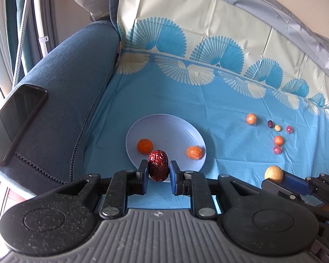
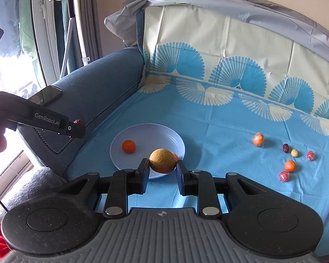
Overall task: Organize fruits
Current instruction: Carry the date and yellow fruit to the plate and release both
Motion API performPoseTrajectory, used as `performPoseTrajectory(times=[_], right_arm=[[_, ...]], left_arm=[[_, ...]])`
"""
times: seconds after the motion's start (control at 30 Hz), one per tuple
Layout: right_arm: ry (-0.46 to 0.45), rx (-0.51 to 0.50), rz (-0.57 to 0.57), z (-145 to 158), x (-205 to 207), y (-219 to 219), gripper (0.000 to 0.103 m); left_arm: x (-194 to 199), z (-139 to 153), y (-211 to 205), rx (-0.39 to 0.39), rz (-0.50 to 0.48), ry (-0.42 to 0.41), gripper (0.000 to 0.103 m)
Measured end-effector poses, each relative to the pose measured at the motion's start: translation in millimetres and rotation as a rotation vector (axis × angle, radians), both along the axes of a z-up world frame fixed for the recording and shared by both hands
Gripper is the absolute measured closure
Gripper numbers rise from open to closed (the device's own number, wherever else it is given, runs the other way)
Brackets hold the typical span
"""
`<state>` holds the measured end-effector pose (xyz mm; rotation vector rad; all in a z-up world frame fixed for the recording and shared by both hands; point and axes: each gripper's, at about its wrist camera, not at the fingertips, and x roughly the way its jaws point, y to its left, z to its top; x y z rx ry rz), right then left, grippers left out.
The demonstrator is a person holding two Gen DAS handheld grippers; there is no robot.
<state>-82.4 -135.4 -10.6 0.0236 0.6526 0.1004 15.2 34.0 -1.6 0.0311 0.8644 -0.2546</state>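
My left gripper point(image 1: 158, 171) is shut on a dark red wrinkled date point(image 1: 158, 165), held over the near rim of a pale plate point(image 1: 175, 129). The plate holds a bare orange point(image 1: 145, 146) and a wrapped orange point(image 1: 194, 152). My right gripper point(image 2: 161, 167) is shut on a round tan fruit point(image 2: 162, 161) above the plate's near edge point(image 2: 125, 164); the same fruit shows at the right of the left wrist view point(image 1: 273, 173). Several small fruits lie loose on the blue cloth to the right: a wrapped orange point(image 2: 258, 139), a bare orange point(image 2: 290, 166) and red wrapped pieces point(image 2: 284, 176).
A blue sofa armrest point(image 1: 65, 83) rises to the left of the plate, with a dark phone point(image 1: 15, 120) lying on it. The patterned cloth runs up the backrest point(image 1: 208, 22). The left gripper's body point(image 2: 50, 120) crosses the left of the right wrist view.
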Motion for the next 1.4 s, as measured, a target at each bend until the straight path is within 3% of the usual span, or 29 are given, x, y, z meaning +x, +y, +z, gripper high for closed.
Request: performPoseTrajectory(times=[0.2,0.57,0.93,1.0,1.07,1.1,1.13,1.2,1.4], right_arm=[[0.034,-0.013,0.014,-18,36,1,0.076],[0.153,-0.014,0.067,-78,116,19,0.075],[0.242,-0.039,0.101,-124,163,33,0.075],[0.248,-0.056,0.113,-128,169,34,0.075],[0.241,-0.076,0.122,-127,172,35,0.071],[0.23,-0.082,0.123,-124,173,35,0.056],[0.217,-0.086,0.118,-120,171,34,0.038],[0.183,-0.093,0.107,-109,163,32,0.025],[0.212,-0.033,0.094,-77,114,24,0.016]], left_arm=[[36,-22,-10,0.032,0.004,0.03,0.081],[105,-80,-20,0.11,0.003,0.111,0.081],[150,-125,-26,0.152,-0.011,0.165,0.081],[154,-127,-26,0.142,-0.031,0.161,0.072],[156,-124,-26,0.133,-0.039,0.147,0.012],[154,-118,-25,0.122,-0.028,0.116,0.004],[149,-110,-21,0.101,-0.017,0.069,0.001],[141,-98,-15,0.079,-0.012,0.04,0.0],[99,-77,11,0.047,0.059,0.104,0.0]])
